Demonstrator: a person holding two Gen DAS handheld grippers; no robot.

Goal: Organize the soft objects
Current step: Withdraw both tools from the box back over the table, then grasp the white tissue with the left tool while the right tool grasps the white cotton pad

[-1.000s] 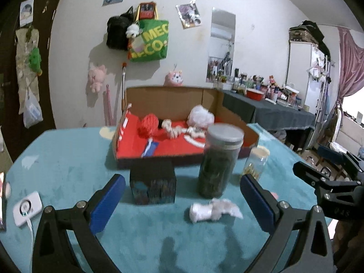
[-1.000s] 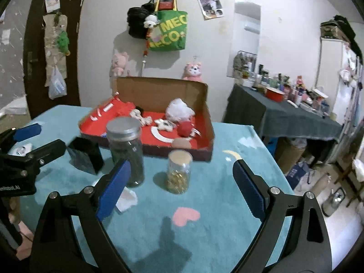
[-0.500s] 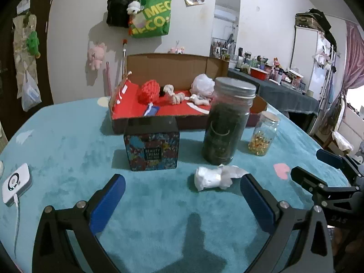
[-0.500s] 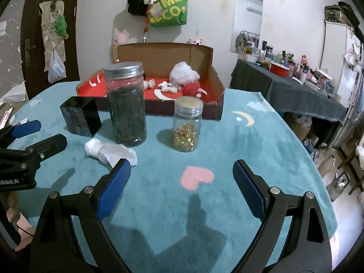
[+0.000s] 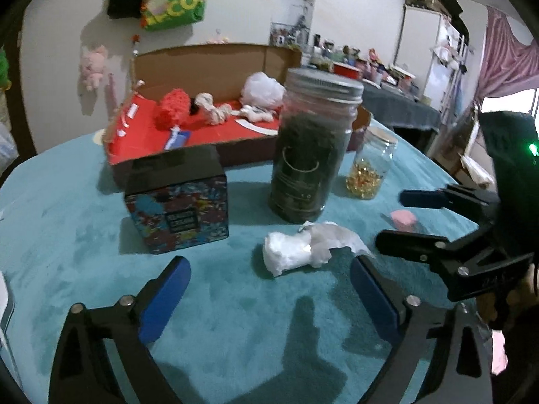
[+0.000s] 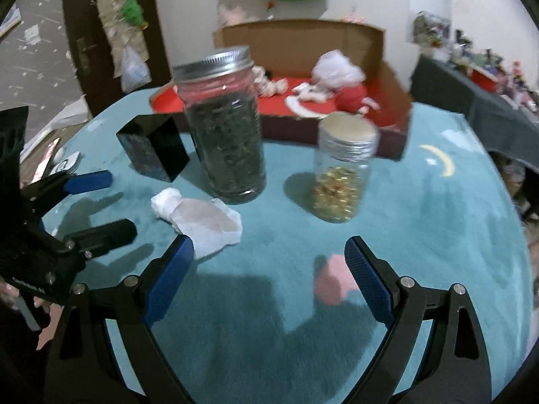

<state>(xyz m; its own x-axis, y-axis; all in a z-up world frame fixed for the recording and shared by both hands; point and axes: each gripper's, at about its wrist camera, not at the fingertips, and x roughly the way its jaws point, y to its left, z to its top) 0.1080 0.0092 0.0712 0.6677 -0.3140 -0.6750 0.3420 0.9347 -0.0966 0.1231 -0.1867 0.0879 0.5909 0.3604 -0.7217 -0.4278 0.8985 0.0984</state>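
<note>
**A:** ok so what are the grippers doing here?

**B:** left gripper (image 5: 269,282) is wide open with nothing between the pads, though its jaws have just been closing a little. It's low over the teal cloth (image 5: 84,235), pointing down at the white wad (image 5: 303,249), which lies just in front of the fingertips, not touching them.

**A:** and the right one?

**B:** right gripper (image 6: 269,259) is gaping too, nothing in it. Its left pad (image 6: 168,279) sits right at the edge of the wad's paper end (image 6: 209,222), can't tell if it's touching. A pink heart on the cloth (image 6: 331,279) shows between its fingers.

**A:** what's around the wad?

**B:** big jar (image 5: 313,148) of dark stuff right behind it, small jar (image 5: 370,165) with gold bits to the right, patterned tin (image 5: 178,202) to the left. All upright.

**A:** and the other soft things?

**B:** in the box (image 5: 215,64) further back, red inside: red knit ball (image 5: 173,109), rope toy (image 5: 215,111), white puff (image 5: 262,92). The wad is well apart from the box, out on the cloth.
</note>
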